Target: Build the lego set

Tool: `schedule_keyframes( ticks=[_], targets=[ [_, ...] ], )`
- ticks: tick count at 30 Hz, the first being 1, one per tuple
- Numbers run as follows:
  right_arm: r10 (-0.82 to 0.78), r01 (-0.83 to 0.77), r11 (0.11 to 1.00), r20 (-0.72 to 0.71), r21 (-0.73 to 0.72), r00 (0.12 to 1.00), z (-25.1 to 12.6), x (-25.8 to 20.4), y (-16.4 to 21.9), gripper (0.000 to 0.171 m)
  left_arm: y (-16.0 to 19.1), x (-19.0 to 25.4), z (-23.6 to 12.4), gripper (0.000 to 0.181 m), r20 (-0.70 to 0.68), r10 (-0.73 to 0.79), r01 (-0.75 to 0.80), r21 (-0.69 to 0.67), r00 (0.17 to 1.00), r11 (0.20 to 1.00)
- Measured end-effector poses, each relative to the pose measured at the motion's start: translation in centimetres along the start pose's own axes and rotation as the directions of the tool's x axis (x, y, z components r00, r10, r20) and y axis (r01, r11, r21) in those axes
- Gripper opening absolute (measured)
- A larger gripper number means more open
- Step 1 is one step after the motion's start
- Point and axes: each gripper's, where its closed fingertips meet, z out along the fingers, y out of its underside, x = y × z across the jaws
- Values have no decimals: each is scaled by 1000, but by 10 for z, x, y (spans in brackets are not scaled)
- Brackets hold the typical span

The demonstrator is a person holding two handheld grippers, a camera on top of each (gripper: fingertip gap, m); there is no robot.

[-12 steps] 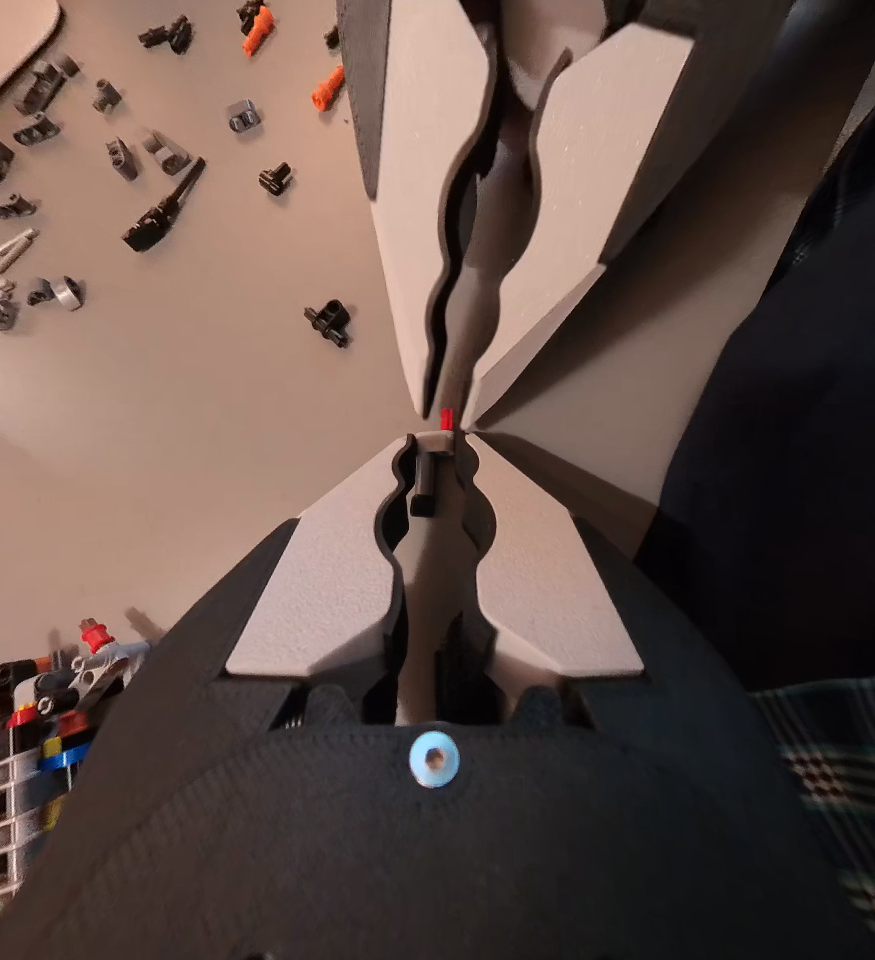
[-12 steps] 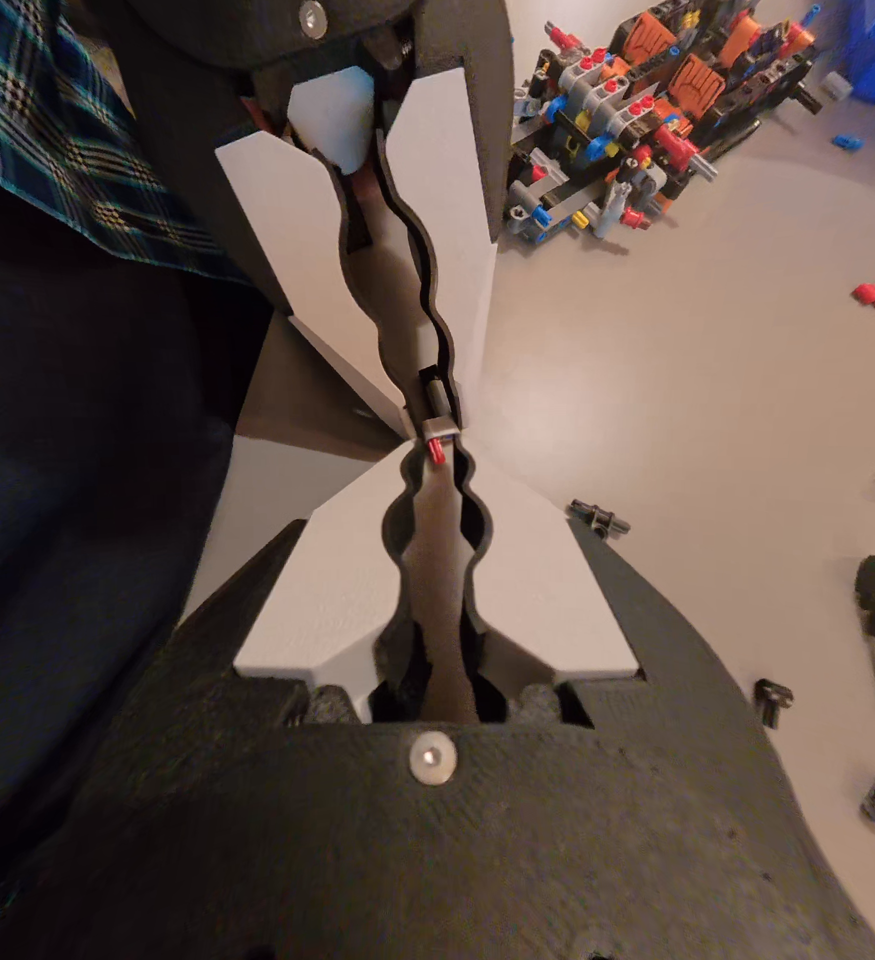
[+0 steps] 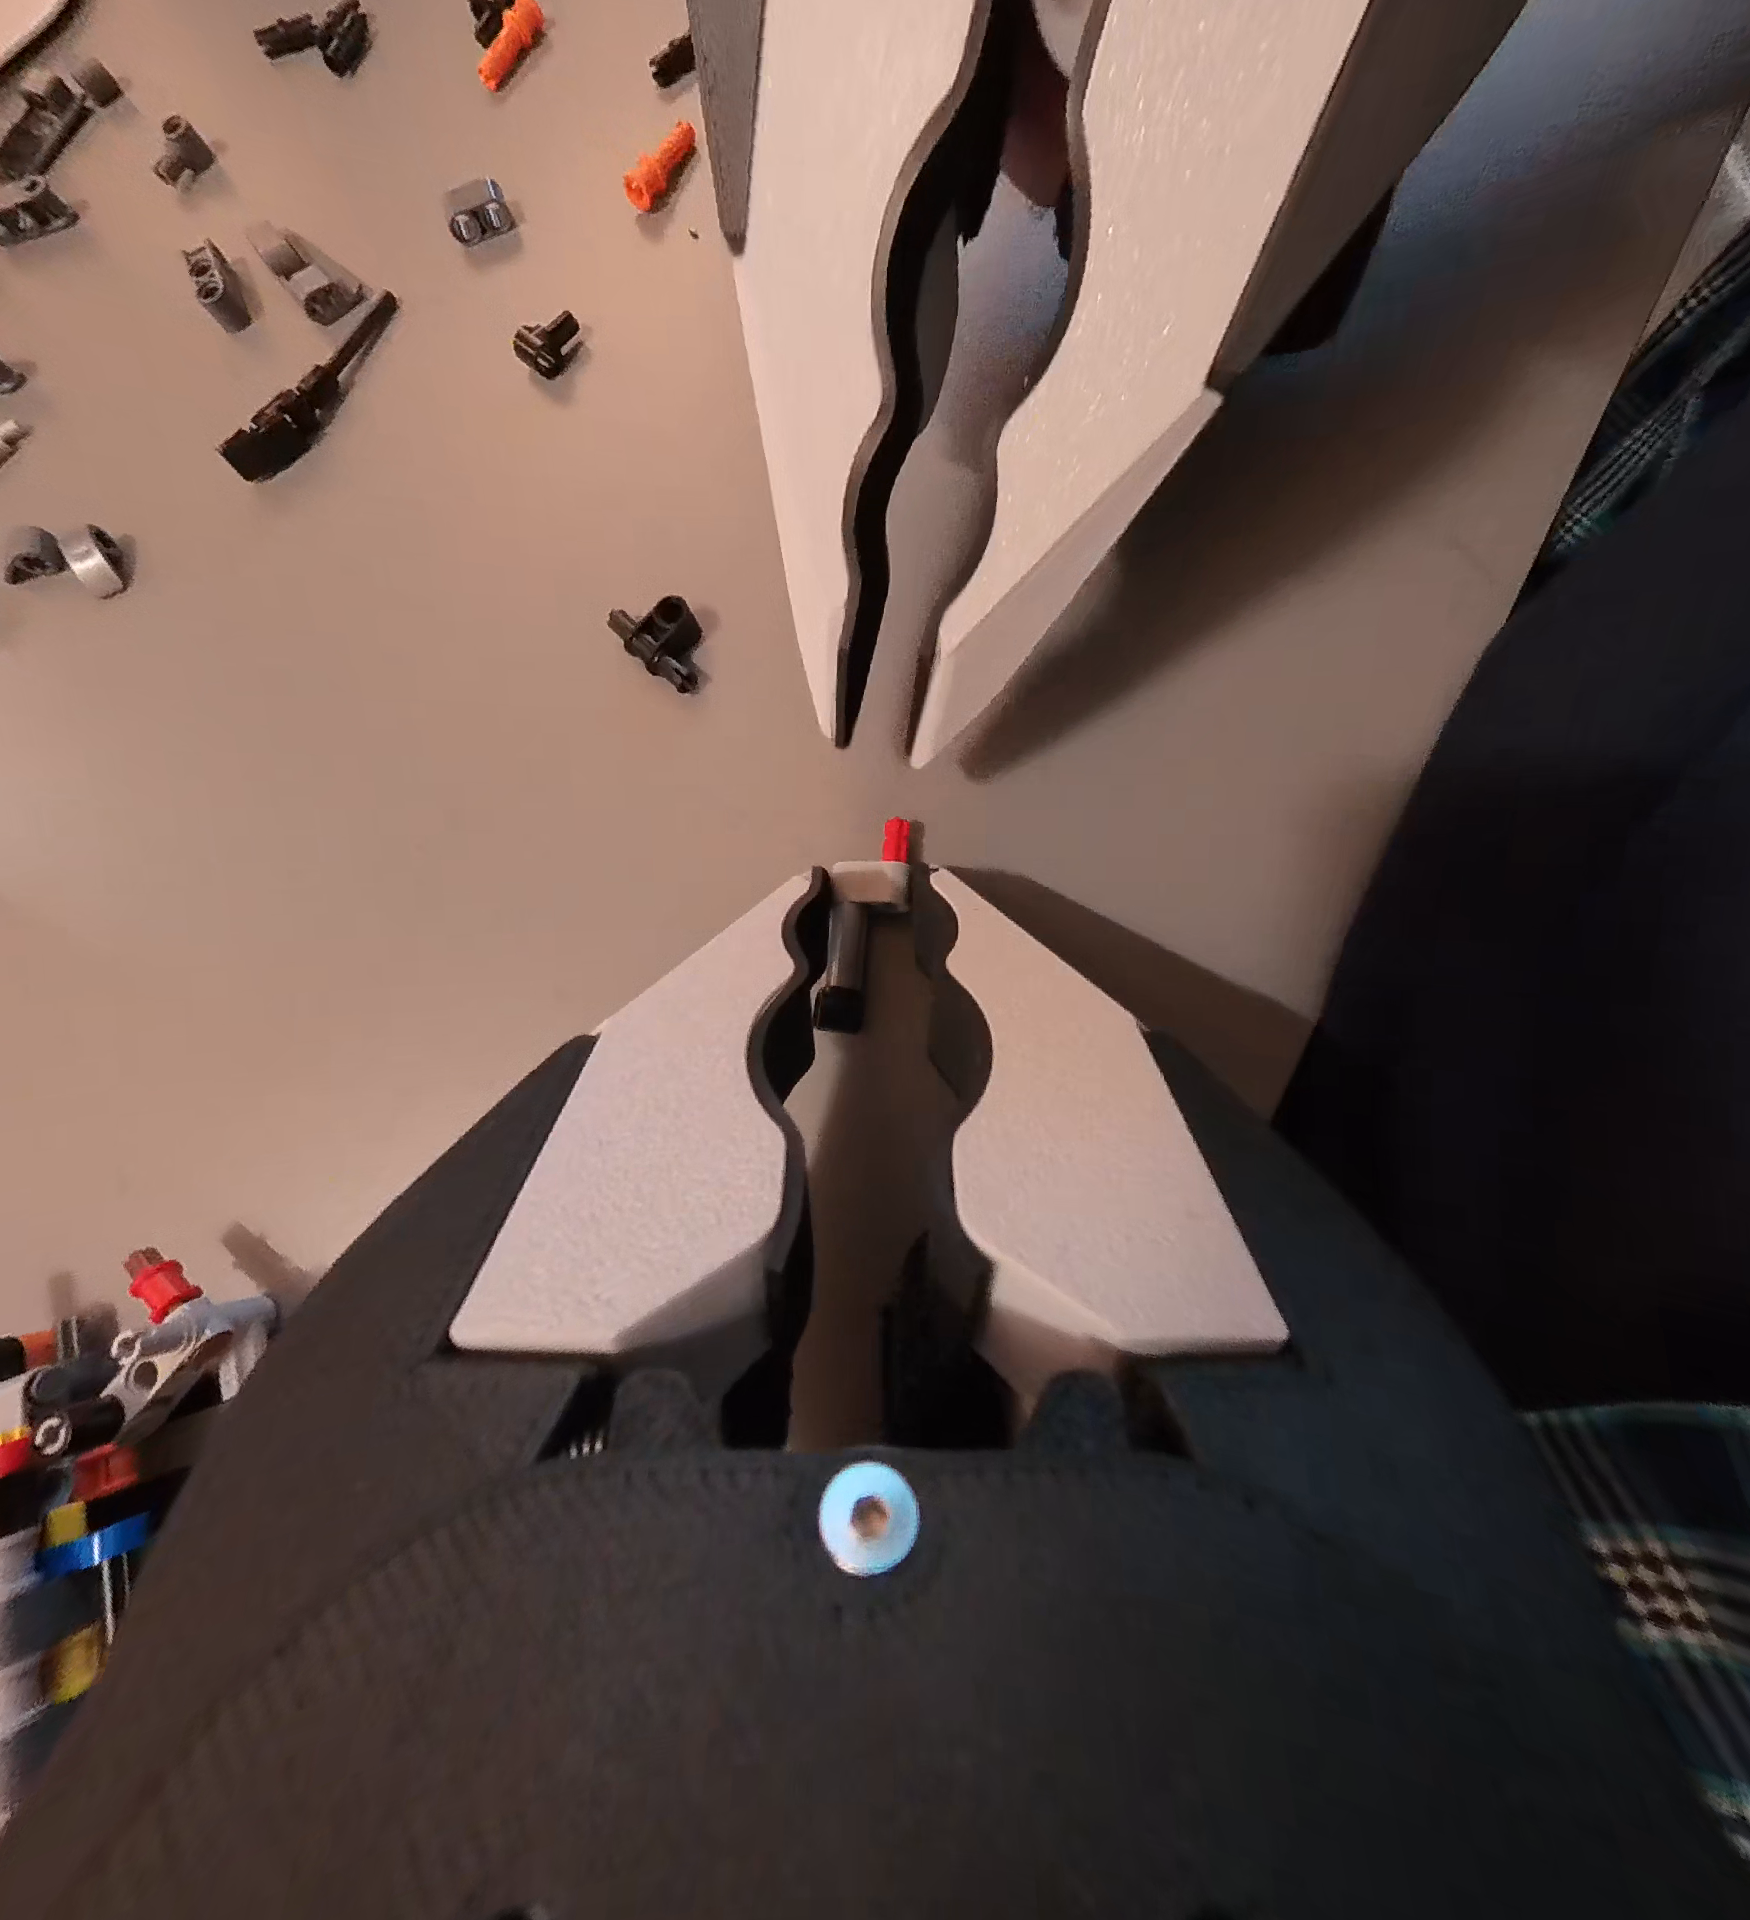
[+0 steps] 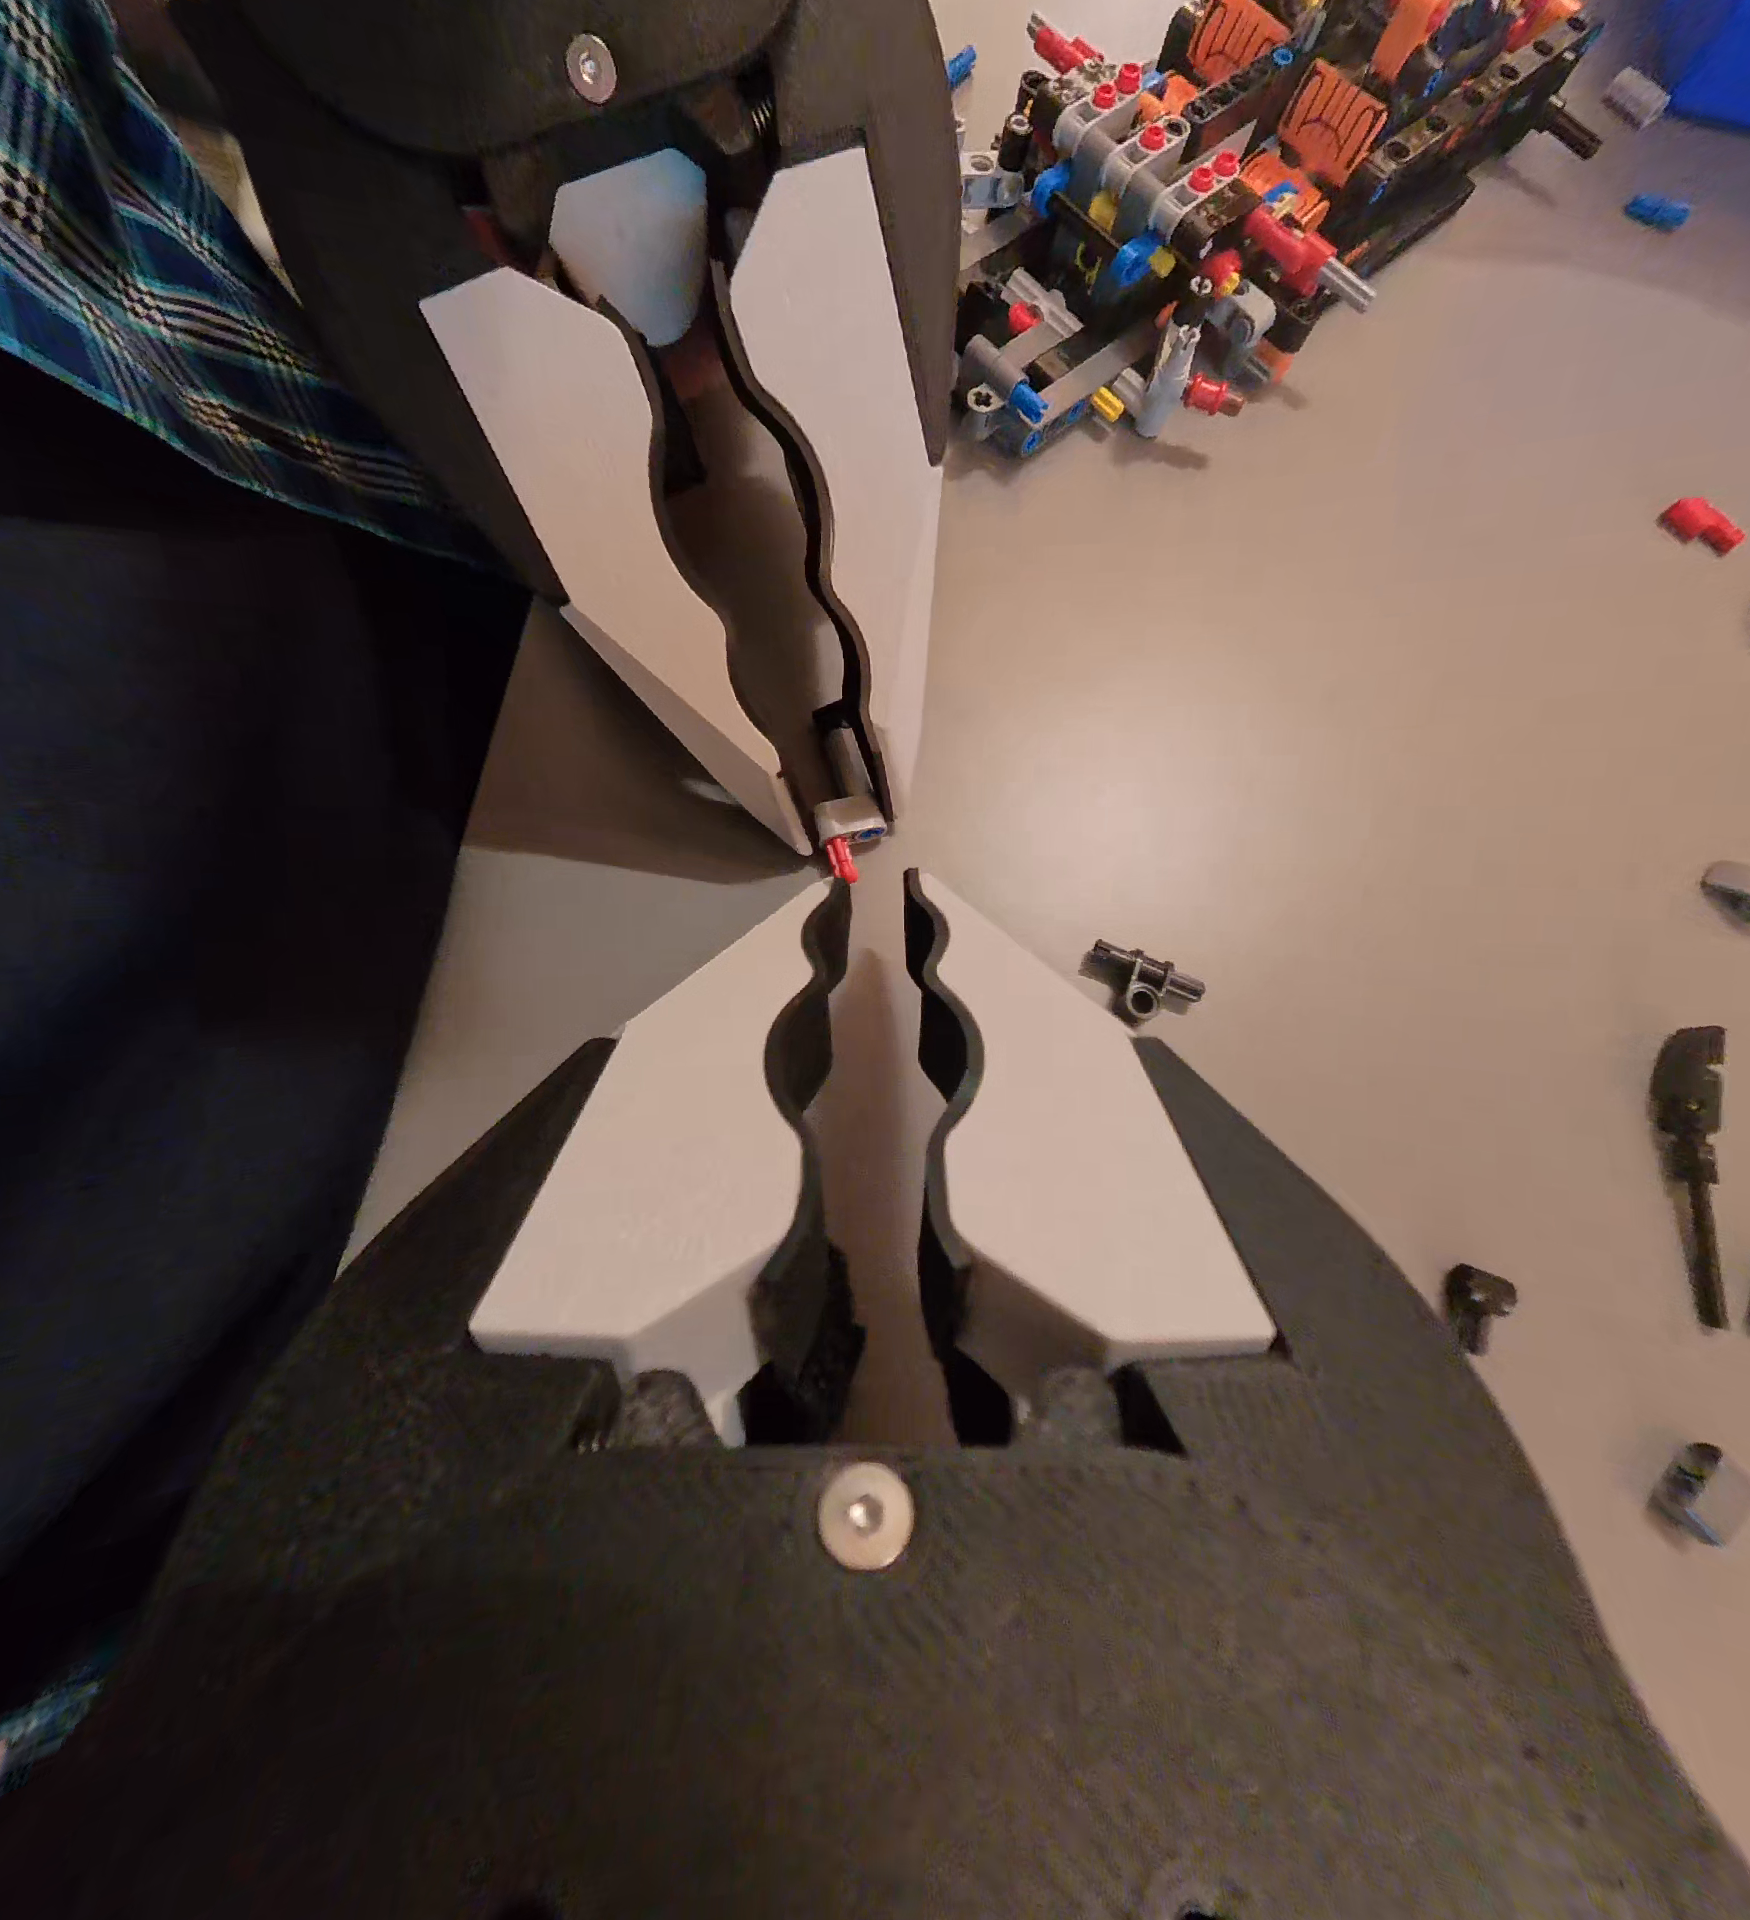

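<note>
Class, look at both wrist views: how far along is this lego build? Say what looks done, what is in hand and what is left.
Done: a large multicoloured model stands assembled on the table. In hand: the left tongs are shut on a small grey piece carrying a black pin and a red peg; the right tongs are open just short of the peg. Left: many loose parts lie scattered, so the build looks unfinished.

Each hand-held gripper has a black, coarse-textured printed body, a round silver screw set at its centre, and two pale grey wedge fingers with wavy, black-lined inner edges: left hand-held gripper (image 3: 876, 873), right hand-held gripper (image 4: 876, 883). The person wears a blue-green plaid shirt (image 4: 92, 270) and dark trousers (image 3: 1577, 935).
</note>
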Motion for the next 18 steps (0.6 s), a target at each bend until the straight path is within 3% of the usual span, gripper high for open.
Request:
schedule_keyframes(
  ticks=[1,18],
  targets=[
    [-2,2,1000,-4,-3,1000,-2,1,-1,8,0,0,0,14,-3,0,0,-1,1000,1000],
    [15,-8,998,-117,68,993,-28,22,-52,18,-33,-18,-29,13,-86,-103,115,146,991,983]
  ],
)
